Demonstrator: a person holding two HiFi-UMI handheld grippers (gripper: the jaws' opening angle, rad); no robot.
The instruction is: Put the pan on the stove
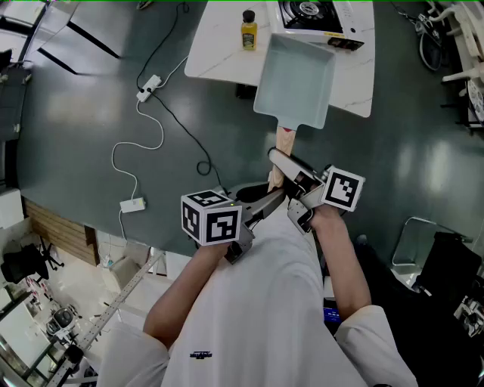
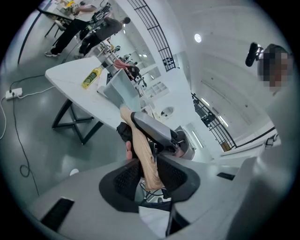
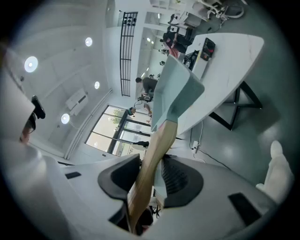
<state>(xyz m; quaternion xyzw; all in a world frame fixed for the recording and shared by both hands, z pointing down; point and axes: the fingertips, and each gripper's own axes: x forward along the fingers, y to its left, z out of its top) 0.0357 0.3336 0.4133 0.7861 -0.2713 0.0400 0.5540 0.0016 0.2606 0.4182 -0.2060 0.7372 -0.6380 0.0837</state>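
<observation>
Holds the pan (image 1: 296, 75) up in the air with both grippers, by its long wooden handle (image 1: 283, 140). Grips the near end of that handle in the left gripper (image 2: 149, 165): jaws fairly wide, both dark ribbed pads pressing on the wood. Grips the same handle a little further along, nearer to the pan's body, in the right gripper (image 3: 150, 165): jaws narrower, the wood running slantwise between the pads and held by them. Both grippers close together, the right one lying along the handle just ahead of the left one.

In the head view: pale blue-grey rectangular pan, open side up, overlapping the near edge of the white bench (image 1: 219, 53), just before the stove (image 1: 311, 10) and not set on it. Stove at the far side of the bench, with a black burner on top. To the left of the stove, on the same bench: a yellow bottle (image 1: 249, 31) with a black cap, upright, apart from the pan.

Below, on the grey floor (image 1: 91, 136): a white power strip (image 1: 148, 86) with a dark cable, and a second white plug block (image 1: 132, 204) on a white cord. At the bottom of the head view: both forearms and a white shirt (image 1: 257, 317).
</observation>
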